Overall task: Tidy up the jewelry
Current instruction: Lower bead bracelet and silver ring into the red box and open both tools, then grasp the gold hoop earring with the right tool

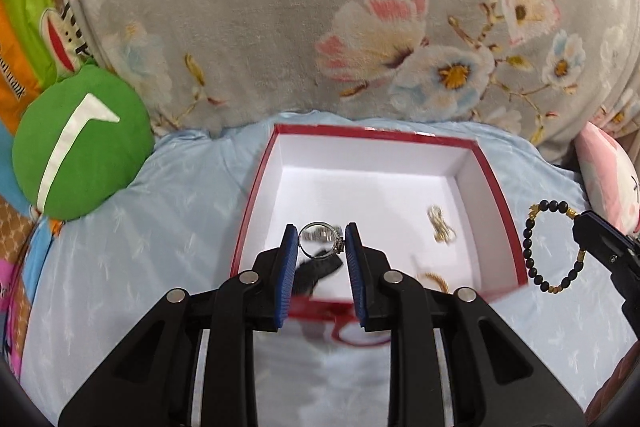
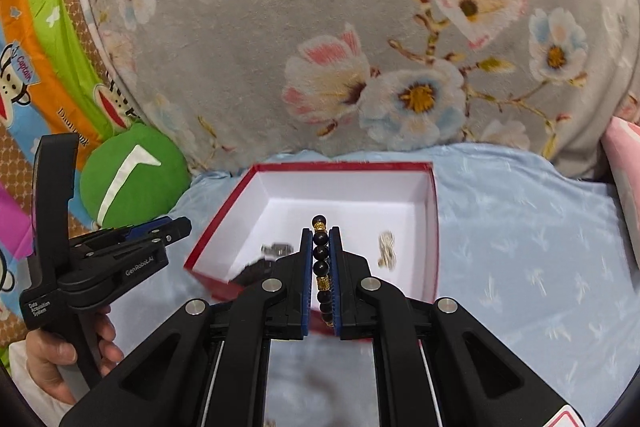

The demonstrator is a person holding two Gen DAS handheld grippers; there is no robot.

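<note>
My left gripper (image 1: 322,231) is shut on a silver ring (image 1: 340,244), held upright between its blue pads above the near part of an open red box (image 1: 500,211) with a white inside. My right gripper (image 2: 321,231) is shut on a black bead bracelet (image 2: 321,254) with gold beads. In the left wrist view that bracelet (image 1: 528,243) hangs as a loop from the right gripper (image 1: 580,225), just right of the box. On the box floor lie a blurred watch (image 1: 320,265) and gold pieces (image 1: 440,225). The left gripper (image 2: 180,225) shows left of the box (image 2: 344,167), with a hand (image 2: 60,359) on its handle.
The box rests on a light blue sheet (image 1: 160,227). A grey floral blanket (image 1: 320,7) rises right behind it. A green round cushion (image 1: 80,147) lies to the left against colourful cartoon fabric (image 2: 36,67), and a pink cushion (image 1: 608,171) lies at the right.
</note>
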